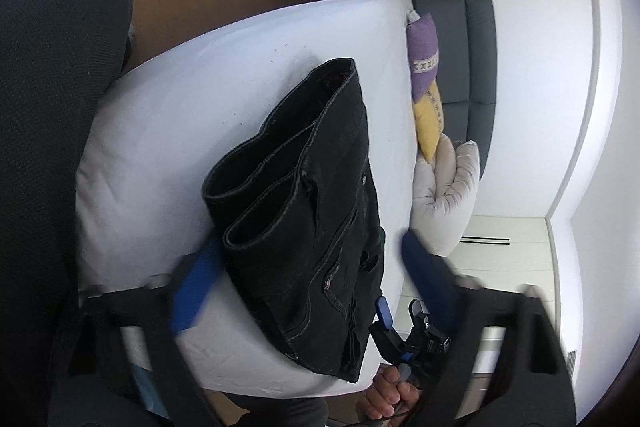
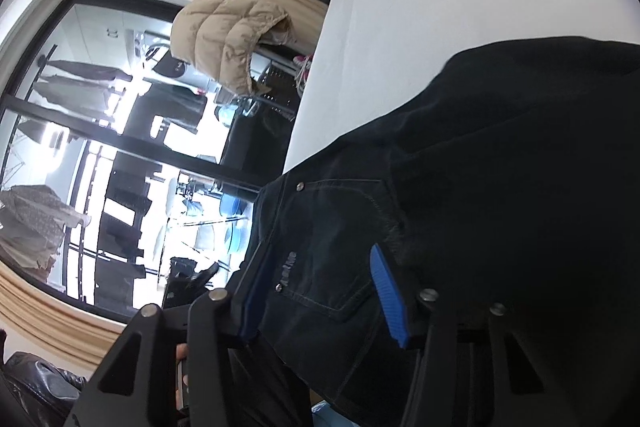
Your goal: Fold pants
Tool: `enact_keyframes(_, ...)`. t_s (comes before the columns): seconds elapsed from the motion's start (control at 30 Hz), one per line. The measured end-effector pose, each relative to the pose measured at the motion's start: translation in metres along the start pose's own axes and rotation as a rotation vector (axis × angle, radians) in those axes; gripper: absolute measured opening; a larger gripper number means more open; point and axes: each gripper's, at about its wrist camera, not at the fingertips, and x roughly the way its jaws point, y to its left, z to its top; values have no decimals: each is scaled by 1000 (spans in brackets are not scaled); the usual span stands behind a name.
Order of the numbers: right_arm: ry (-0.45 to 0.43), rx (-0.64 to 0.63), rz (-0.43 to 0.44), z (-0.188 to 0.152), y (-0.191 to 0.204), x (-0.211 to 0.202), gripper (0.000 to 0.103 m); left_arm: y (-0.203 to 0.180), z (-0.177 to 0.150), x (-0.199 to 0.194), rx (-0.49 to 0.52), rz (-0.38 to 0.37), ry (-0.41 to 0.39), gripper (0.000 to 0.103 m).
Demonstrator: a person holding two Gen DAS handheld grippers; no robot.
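Observation:
Black folded jeans (image 1: 316, 195) lie on the white bed (image 1: 168, 115), with the leg hems on top and the waist end reaching the bed's near edge. My left gripper (image 1: 310, 243) straddles the pile. Its left blue finger (image 1: 196, 287) is at the hems, while its right finger (image 1: 428, 267) stands off the cloth, so it is open. My right gripper (image 2: 320, 253) is shut on the pants (image 2: 500, 155) at the back pocket, and denim fills the gap between its blue pads (image 2: 390, 299). From the left wrist view, the right gripper (image 1: 384, 311) sits at the pile's lower edge, held by a hand (image 1: 390, 393).
Purple and yellow pillows (image 1: 426, 87) and a cream cushion (image 1: 448, 187) line the bed's far side against a dark headboard (image 1: 476, 67). A person's dark-clothed leg (image 1: 52, 107) fills the left. A beige puffer jacket (image 2: 232, 35) hangs before a glass door (image 2: 100, 131).

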Motion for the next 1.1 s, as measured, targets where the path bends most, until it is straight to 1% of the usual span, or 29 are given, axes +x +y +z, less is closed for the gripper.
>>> enact_keyframes(0.03, 7, -4, 1, 0, 3, 3, 54, 1, 2, 1, -13, 8, 1, 58)
enact_keyframes(0.07, 13, -10, 0, 0, 4, 6, 54, 3, 4, 2, -29, 22, 3, 40)
enact_keyframes(0.1, 17, -14, 0, 0, 5, 8, 54, 3, 4, 4, -38, 36, 7, 35)
enact_keyframes(0.13, 21, -15, 1, 0, 6, 10, 54, 5, 4, 6, -47, 38, 10, 33)
enact_keyframes(0.33, 42, -21, 15, 0, 11, 17, 54, 6, 9, 15, -97, 25, 17, 33)
enact_keyframes(0.4, 49, -20, 17, -1, 11, 20, 54, 10, 10, 13, -104, 18, 29, 32)
enact_keyframes(0.47, 61, -21, 18, -2, 11, 24, 53, 10, 13, 17, -113, 15, 48, 21)
enact_keyframes(0.5, 67, -22, 15, -2, 12, 26, 53, 9, 15, 20, -110, 15, 58, 20)
enact_keyframes(0.53, 75, -23, 11, -3, 13, 28, 50, 8, 16, 21, -99, 19, 64, 18)
enact_keyframes(0.57, 84, -26, 1, -2, 14, 31, 47, 3, 15, 20, -77, 24, 67, 17)
enact_keyframes(0.63, 97, -27, -15, -2, 14, 35, 46, -7, 16, 21, -18, 40, 72, 15)
enact_keyframes(0.73, 105, -16, -40, 1, 11, 39, 46, -34, 14, 22, 125, 68, 71, 14)
enact_keyframes(0.8, 92, 3, -48, 4, 8, 37, 46, -59, 8, 23, 255, 89, 67, 13)
enact_keyframes(0.83, 82, 16, -48, 6, 8, 35, 47, -74, 3, 24, 339, 108, 61, 13)
enact_keyframes(0.9, 57, 38, -61, 12, 6, 28, 60, -108, -17, 30, 556, 166, 44, 13)
enact_keyframes(0.93, 32, 42, -63, 16, 7, 20, 72, -124, -30, 34, 671, 195, 36, 13)
enact_keyframes(0.97, 16, 41, -57, 18, 9, 16, 77, -141, -49, 39, 803, 225, 30, 13)
enact_keyframes(1.03, -2, 33, -34, 27, 15, 5, 82, -163, -85, 54, 1028, 275, 26, 13)
enact_keyframes(1.07, -4, 29, -26, 31, 19, 2, 88, -169, -111, 65, 1165, 309, 32, 13)
enact_keyframes(1.1, -7, 23, -14, 36, 24, -1, 92, -171, -128, 75, 1253, 332, 41, 13)
